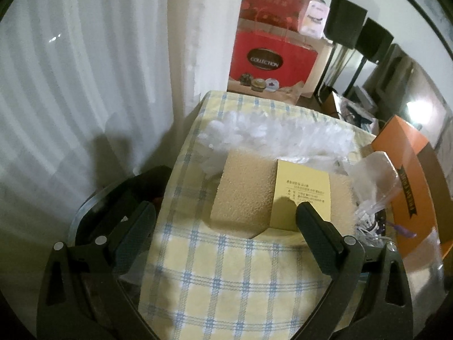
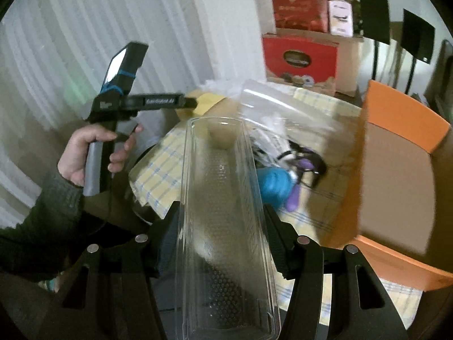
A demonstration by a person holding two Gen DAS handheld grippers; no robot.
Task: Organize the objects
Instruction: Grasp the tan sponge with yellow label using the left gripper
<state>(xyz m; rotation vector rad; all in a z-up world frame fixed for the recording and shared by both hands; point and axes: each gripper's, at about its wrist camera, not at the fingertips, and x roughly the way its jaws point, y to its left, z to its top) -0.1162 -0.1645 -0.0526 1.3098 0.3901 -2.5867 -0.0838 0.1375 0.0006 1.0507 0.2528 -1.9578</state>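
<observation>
A tan textured box with a pale yellow printed label lies on the yellow-and-blue checked cloth. My left gripper hangs over the cloth just in front of it, open wide and holding nothing. Its right fingertip overlaps the label's near edge; I cannot tell whether they touch. In the right wrist view my right gripper is shut on a long clear plastic container, pads against its two long sides. A hand holds the left gripper at the left.
Crumpled clear plastic bags lie behind the box. An open orange carton stands at the right, with a blue item and purple pieces beside it. Red gift boxes and black stands stand behind; a white curtain hangs left.
</observation>
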